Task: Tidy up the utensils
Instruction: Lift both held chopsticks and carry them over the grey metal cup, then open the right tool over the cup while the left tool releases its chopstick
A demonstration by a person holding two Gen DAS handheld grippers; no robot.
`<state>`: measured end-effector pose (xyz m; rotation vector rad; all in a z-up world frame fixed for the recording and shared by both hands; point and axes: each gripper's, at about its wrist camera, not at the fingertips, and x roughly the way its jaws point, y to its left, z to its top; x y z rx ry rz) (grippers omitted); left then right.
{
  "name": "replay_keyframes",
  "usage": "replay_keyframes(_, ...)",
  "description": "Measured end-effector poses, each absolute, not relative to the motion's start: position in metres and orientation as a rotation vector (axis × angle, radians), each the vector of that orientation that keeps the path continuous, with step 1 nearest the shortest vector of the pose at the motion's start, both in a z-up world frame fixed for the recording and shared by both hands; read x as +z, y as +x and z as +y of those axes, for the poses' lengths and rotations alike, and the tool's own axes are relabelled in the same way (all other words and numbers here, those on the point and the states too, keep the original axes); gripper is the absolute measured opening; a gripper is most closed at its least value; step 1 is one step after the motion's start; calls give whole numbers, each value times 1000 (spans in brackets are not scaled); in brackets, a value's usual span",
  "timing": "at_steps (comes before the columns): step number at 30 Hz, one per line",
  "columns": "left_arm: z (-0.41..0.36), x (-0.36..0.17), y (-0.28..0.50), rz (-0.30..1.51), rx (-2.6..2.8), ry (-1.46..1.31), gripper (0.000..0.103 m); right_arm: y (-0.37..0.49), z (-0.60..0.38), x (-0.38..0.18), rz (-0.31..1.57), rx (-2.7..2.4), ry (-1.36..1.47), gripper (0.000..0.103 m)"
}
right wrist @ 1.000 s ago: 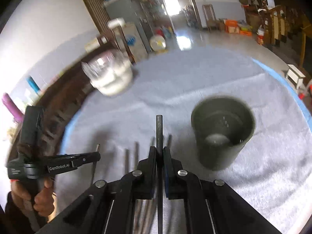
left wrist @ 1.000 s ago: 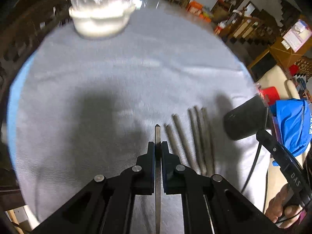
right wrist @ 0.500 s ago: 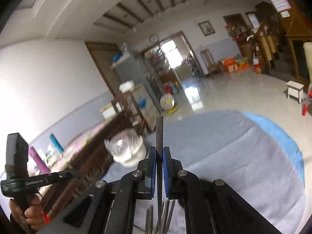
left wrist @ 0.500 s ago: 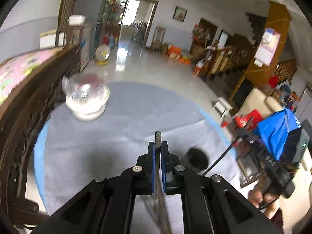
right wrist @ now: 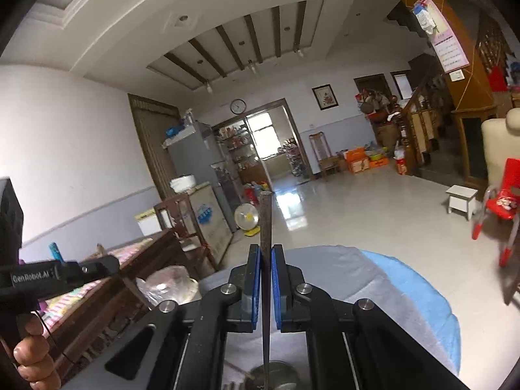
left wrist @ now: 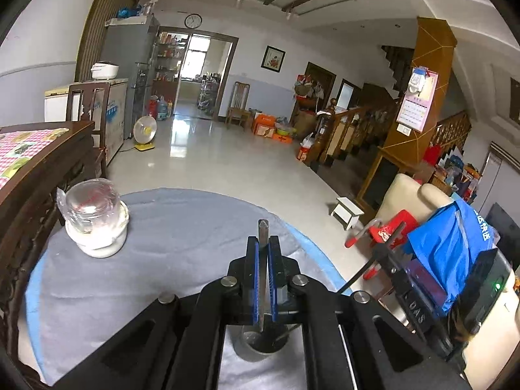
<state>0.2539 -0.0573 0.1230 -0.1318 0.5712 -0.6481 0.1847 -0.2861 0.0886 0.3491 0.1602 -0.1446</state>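
My left gripper [left wrist: 263, 243] is shut on a thin dark chopstick [left wrist: 262, 230] that stands upright, its lower end reaching into the round metal cup [left wrist: 264, 341] below the jaws. My right gripper [right wrist: 266, 253] is shut on a second dark chopstick [right wrist: 265, 217], held upright over the same cup [right wrist: 276, 373], whose rim shows at the bottom edge. More chopsticks [right wrist: 234, 385] lie on the grey cloth beside the cup, mostly hidden. Each gripper shows in the other's view: the right one [left wrist: 399, 276] at the right, the left one [right wrist: 65, 273] at the left.
The round table has a grey cloth [left wrist: 169, 227] over a blue cover [right wrist: 422, 292]. A plastic-wrapped glass jar on a white base [left wrist: 96, 217] stands at the far left. A dark wooden bench [left wrist: 39, 175] borders the left; a red chair [left wrist: 390, 227] stands at the right.
Both grippers have tilted up from looking down at the table to upright, each lifting its chopstick from the row on the cloth to over the metal cup.
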Motion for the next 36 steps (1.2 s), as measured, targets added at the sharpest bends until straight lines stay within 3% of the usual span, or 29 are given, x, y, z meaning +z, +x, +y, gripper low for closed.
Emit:
replay_keyframes(13,-71,45,274,811,-623,-52,7,196,-306,35,400,-92,457,12)
replay_keyframes(14,-66,45,272,813,-629,-48,10,195,-307,33,411,-89,469,14)
replay_keyframes(16,-58,45,266,814,-631,-45,33,188,-310,30,415,-76,484,25)
replay_keyframes(17,-50,45,263,803,-628,-52,47,184,-312,29,411,-66,492,44)
replay_keyframes(18,-43,46,260,785,-620,-57,51,179,-313,29,401,-59,501,74)
replay_keyframes(19,-34,46,258,770,-610,-57,51,169,-314,30,364,-55,513,78)
replay_keyframes(22,-8,41,258,781,-570,-55,51,151,-312,34,311,-72,488,76)
replay_keyframes(23,1,36,261,797,-545,-50,51,143,-311,35,299,-65,483,71)
replay_keyframes(24,9,31,264,816,-514,-40,51,140,-308,37,289,-59,480,52)
replay_keyframes(26,24,16,272,872,-444,-22,51,134,-300,41,303,-26,453,40)
replay_keyframes(31,51,-31,283,1038,-357,-59,51,122,-270,40,318,66,438,40)
replay_keyframes(36,50,-72,287,1150,-322,-34,50,150,-218,11,508,195,381,36)
